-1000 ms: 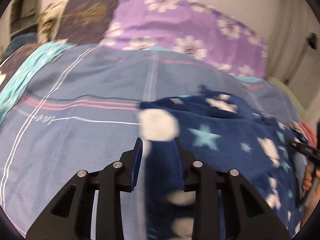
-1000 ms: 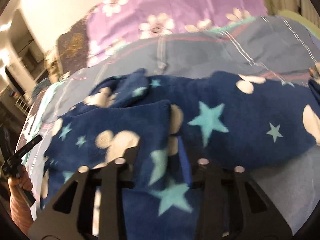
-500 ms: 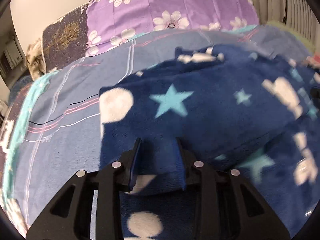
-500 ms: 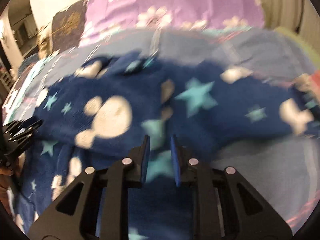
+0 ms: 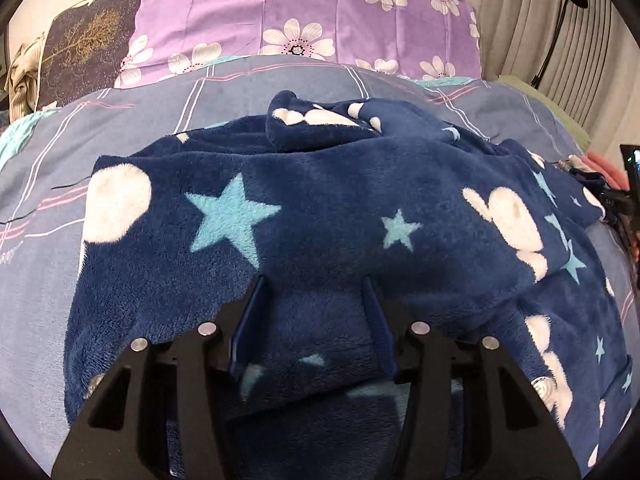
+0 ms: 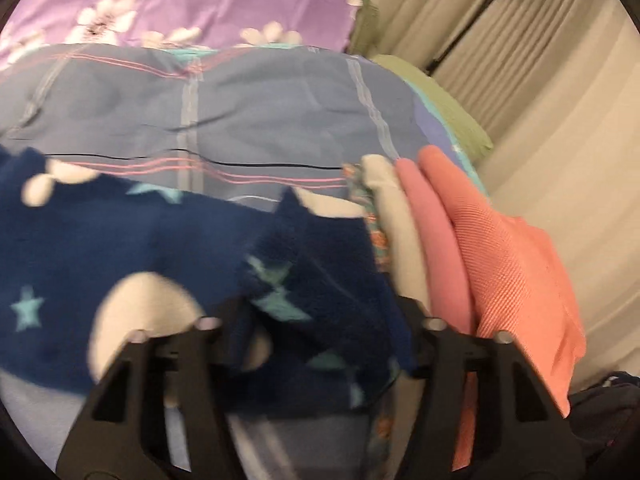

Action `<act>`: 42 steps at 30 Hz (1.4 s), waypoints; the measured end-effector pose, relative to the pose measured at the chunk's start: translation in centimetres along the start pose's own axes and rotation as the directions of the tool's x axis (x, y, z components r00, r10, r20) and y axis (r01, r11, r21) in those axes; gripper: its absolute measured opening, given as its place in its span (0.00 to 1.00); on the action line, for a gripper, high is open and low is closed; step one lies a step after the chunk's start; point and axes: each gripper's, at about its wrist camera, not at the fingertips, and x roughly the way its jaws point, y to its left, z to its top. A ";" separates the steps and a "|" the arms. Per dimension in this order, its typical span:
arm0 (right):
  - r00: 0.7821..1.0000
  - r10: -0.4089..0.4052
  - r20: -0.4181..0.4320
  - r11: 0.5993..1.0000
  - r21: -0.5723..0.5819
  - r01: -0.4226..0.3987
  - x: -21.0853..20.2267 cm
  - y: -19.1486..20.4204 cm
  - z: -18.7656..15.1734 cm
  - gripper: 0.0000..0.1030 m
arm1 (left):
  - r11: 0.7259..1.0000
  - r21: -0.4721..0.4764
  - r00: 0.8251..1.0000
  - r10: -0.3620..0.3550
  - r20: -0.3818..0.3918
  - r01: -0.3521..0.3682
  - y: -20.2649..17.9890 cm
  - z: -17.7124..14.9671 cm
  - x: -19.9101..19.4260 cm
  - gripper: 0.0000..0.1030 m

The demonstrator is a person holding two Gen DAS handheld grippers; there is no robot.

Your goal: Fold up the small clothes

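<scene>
the navy fleece garment (image 5: 320,216), stars and pale blobs on it, lay on the blue plaid bedspread (image 5: 224,100), one layer doubled over toward the camera. left gripper (image 5: 314,320): jaws had just been opening and stood spread; the folded edge lay between them, pads not pressing, where half a second earlier they sat narrower on the cloth. judged: fold laid down and released. right gripper (image 6: 320,320): view had swung from the garment's middle to its end beside the stack of folded clothes (image 6: 500,260). fingertips hidden under fleece; jaws pressed almost together, probably pinching that end. next fold likely starts there.
</scene>
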 end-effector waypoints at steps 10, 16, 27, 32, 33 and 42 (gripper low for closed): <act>0.772 0.600 0.210 0.720 0.280 -0.635 -8.9 1.6 1.4 0.10 | 1.000 0.007 1.000 0.011 0.005 -0.011 0.1 -0.1 -0.4 0.51; 0.483 0.860 0.164 0.474 0.094 -0.876 -16.0 12.8 -0.4 0.11 | 1.000 -0.009 1.000 -0.009 0.012 0.010 0.6 -0.2 -0.6 0.52; 0.525 0.850 0.031 0.526 -0.065 -0.848 -16.5 21.7 -6.1 0.14 | 0.994 -0.043 0.995 -0.094 0.034 0.096 0.9 0.4 -1.7 0.59; 0.519 0.854 0.036 0.520 -0.050 -0.853 -15.8 21.3 -6.5 0.14 | 0.941 -0.104 0.947 -0.317 0.055 0.322 -1.6 2.7 -3.9 0.61; 0.520 0.853 0.043 0.522 -0.058 -0.851 -16.1 21.2 -6.7 0.16 | 0.938 -0.107 0.944 -0.329 0.032 0.331 -2.6 3.1 -3.6 0.63; 0.493 0.868 0.054 0.496 -0.095 -0.863 -16.9 20.5 -7.3 0.23 | 0.881 -0.313 0.917 -0.394 -0.065 0.356 -5.4 4.5 1.2 0.86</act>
